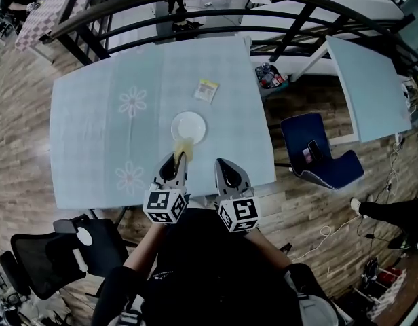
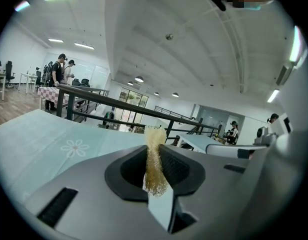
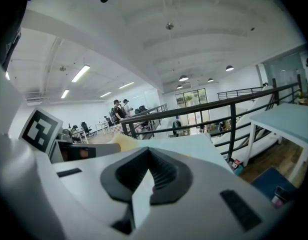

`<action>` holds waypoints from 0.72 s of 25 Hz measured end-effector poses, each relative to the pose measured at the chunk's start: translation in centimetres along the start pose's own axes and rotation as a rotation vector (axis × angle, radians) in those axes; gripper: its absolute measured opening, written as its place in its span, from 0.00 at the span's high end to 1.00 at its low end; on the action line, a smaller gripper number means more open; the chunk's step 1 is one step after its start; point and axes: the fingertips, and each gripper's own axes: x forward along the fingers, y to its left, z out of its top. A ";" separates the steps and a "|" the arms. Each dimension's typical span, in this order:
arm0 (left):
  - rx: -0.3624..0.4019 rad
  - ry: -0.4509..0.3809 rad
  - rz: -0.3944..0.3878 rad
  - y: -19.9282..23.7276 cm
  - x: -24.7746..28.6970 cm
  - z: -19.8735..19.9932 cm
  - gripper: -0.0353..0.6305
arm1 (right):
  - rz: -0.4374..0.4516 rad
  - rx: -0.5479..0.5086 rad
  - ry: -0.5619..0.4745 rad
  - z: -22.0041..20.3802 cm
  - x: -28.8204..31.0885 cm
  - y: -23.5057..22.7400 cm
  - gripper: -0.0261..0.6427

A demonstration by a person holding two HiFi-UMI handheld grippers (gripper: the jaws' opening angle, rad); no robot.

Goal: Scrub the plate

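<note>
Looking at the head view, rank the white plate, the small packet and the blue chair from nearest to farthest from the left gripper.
1. White plate: just ahead of the left gripper, on the table.
2. Small packet: beyond the plate, toward the far edge.
3. Blue chair: off the table, on the right.

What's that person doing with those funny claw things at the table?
A person holds a gripper in each hand over a light blue table. The left gripper pinches a yellow scrubbing pad at the near edge of the white plate; I can't tell if it touches. The right gripper is shut and empty, just beside the left one.
</note>
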 end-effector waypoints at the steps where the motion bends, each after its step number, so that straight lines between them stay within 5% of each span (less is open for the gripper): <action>1: 0.000 -0.013 0.003 -0.7 0.0 0.3 0.84 | 0.006 0.001 0.001 0.2 -0.3 -0.4 0.95; 12: 0.031 -0.122 -0.011 -11.9 0.5 2.1 0.84 | 0.031 0.003 -0.028 3.1 -5.1 -7.9 0.95; 18: 0.065 -0.157 0.025 -16.1 -0.9 1.3 0.84 | 0.121 -0.038 -0.042 4.3 -7.7 -9.1 0.95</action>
